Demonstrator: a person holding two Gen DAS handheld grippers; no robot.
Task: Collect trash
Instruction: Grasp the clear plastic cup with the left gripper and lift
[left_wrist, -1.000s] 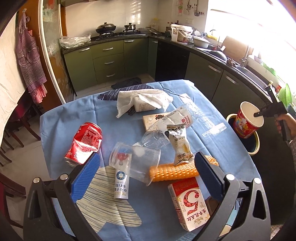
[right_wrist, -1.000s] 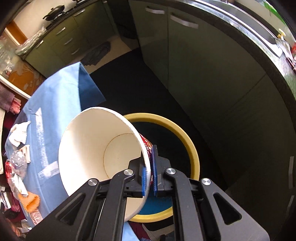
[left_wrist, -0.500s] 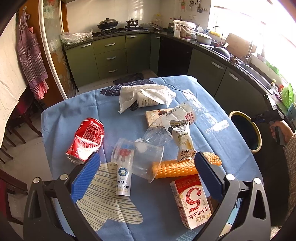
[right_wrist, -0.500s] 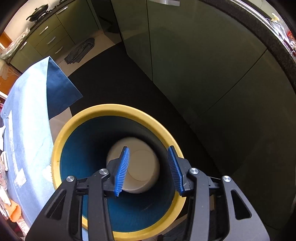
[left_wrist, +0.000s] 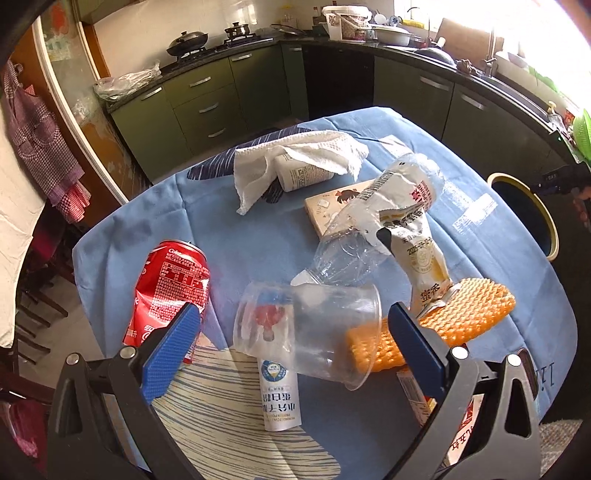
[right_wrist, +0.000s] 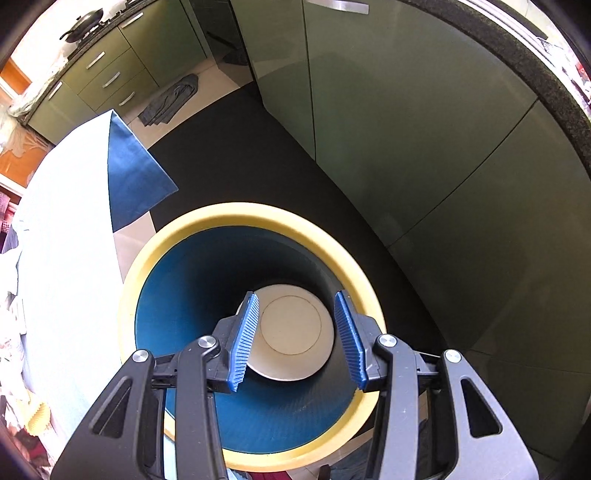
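Observation:
My right gripper (right_wrist: 295, 336) is open and empty above the yellow-rimmed blue trash bin (right_wrist: 236, 218). A paper cup (right_wrist: 291, 332) lies at the bin's bottom. The bin also shows in the left wrist view (left_wrist: 546, 218) beside the table. My left gripper (left_wrist: 291, 339) is open just above a clear plastic cup (left_wrist: 314, 328) lying on its side. Around it lie a crushed red cola can (left_wrist: 166, 288), a white milk bottle (left_wrist: 279, 395), an orange foam net (left_wrist: 454, 321), a clear crushed bottle (left_wrist: 347, 254), a snack wrapper (left_wrist: 421, 254), a paper towel (left_wrist: 295, 155) and a red carton (left_wrist: 461, 424).
The table has a blue cloth (left_wrist: 240, 221). A flat box (left_wrist: 332, 206) lies under the wrapper. Green kitchen cabinets (right_wrist: 424, 129) stand close behind the bin. A grey rag (right_wrist: 173, 99) lies on the floor. Chairs (left_wrist: 33, 288) stand left of the table.
My right gripper opened and dropped the paper cup into the bin, where it now rests. My left gripper moved lower and closer to the clear plastic cup.

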